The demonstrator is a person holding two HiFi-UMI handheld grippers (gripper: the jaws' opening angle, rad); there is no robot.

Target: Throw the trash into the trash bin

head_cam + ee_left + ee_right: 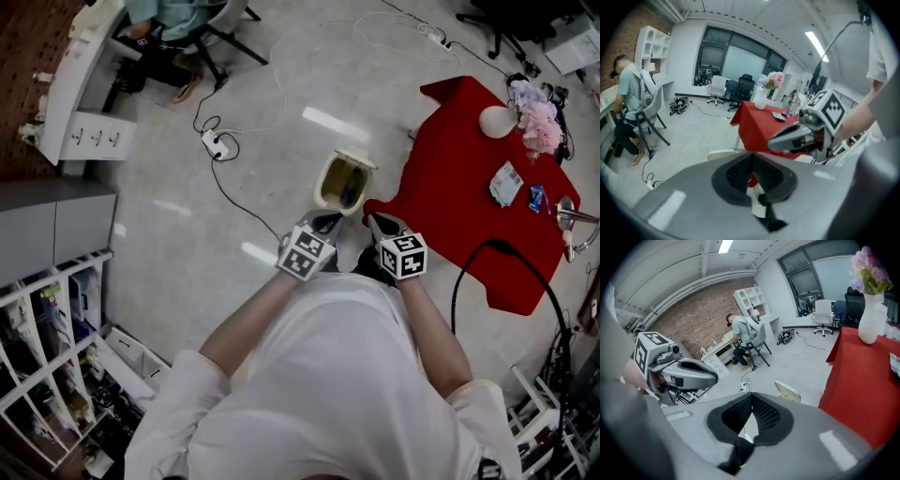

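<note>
1. Head view: left tool (pixel 326 221) and right tool (pixel 379 223) hover mid-frame. The open bin (pixel 324 184) stands on the floor just above them, and the wrappers (pixel 505 184) lie at right on the red bench (pixel 450 197).
2. Left gripper view: jaws pressed together, nothing clearly gripped. Spread them before reaching.
3. Right gripper view: jaws closed and empty too. Best come in low at one wrapper and pinch its edge.

We wear a white short-sleeved shirt (pixel 337 384). Our left gripper (pixel 325 222) and right gripper (pixel 378 223) have smooth, rounded grey shells, and each carries a white cube (pixel 307 251) printed with black square markers. Inside the jaws sit black, finely ribbed pads (pixel 738 171).
</note>
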